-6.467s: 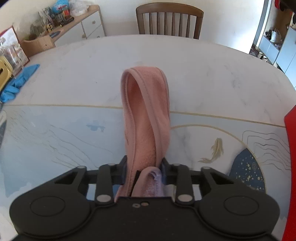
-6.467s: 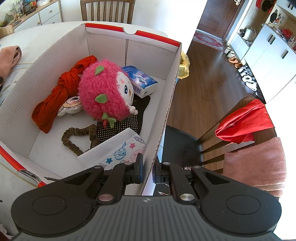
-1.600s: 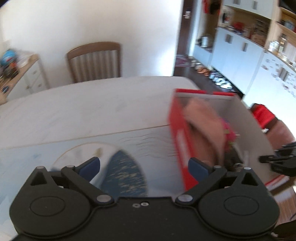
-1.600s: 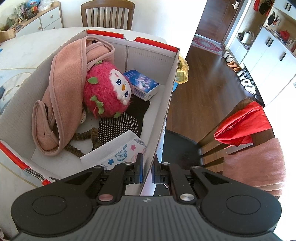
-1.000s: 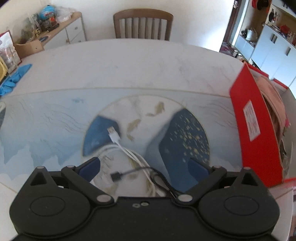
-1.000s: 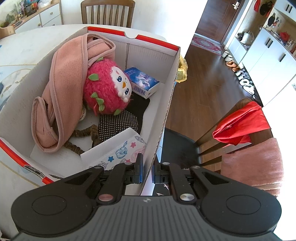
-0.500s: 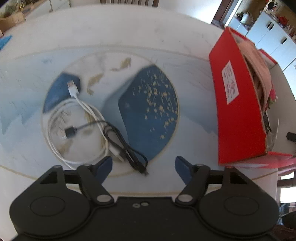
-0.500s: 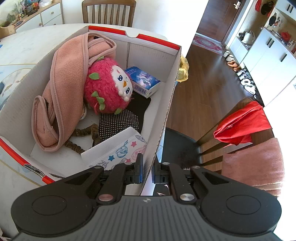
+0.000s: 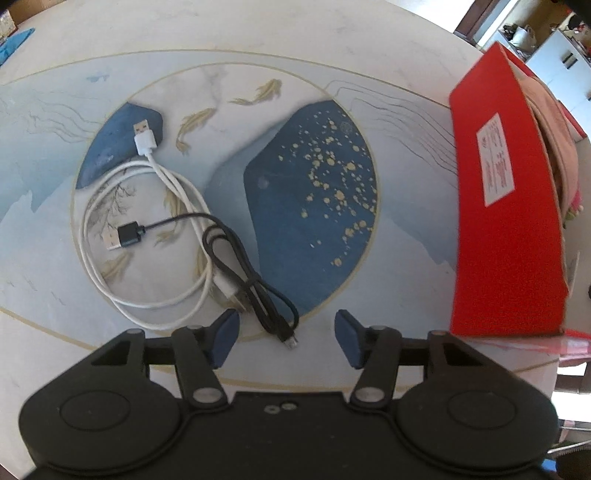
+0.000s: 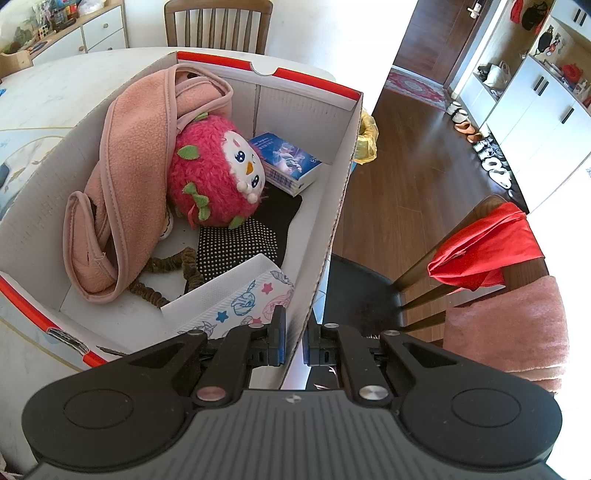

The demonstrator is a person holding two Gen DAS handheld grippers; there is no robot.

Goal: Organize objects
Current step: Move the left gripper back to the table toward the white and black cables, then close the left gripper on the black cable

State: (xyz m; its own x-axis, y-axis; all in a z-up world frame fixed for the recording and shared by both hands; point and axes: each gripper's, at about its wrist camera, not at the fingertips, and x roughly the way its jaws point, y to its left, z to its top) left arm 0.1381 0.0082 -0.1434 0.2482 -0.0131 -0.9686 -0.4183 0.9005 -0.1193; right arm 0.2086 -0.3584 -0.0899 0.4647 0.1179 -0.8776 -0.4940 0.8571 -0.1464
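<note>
A black USB cable [image 9: 236,254] and a coiled white USB cable [image 9: 147,236] lie tangled on the patterned table. My left gripper [image 9: 286,334] hovers open just above the black cable's near end, empty. The red cardboard box [image 9: 506,229] stands at the right. In the right wrist view my right gripper [image 10: 293,341] is shut on the box's near right wall [image 10: 325,236]. Inside lie a pink fleece cloth [image 10: 125,177], a pink plush toy [image 10: 218,173], a blue book [image 10: 286,162], a dotted black cloth [image 10: 236,243] and a patterned white packet [image 10: 236,299].
The table top [image 9: 332,206] carries a blue and gold fish design. A blue cloth [image 9: 14,44] lies at its far left edge. A chair with red and pink cloths [image 10: 491,251] stands right of the box. Another wooden chair [image 10: 218,22] is at the far side.
My left gripper let go of the pink cloth in the box, swung left and came down over the cables, with its fingers now closer together. The right gripper has kept its hold.
</note>
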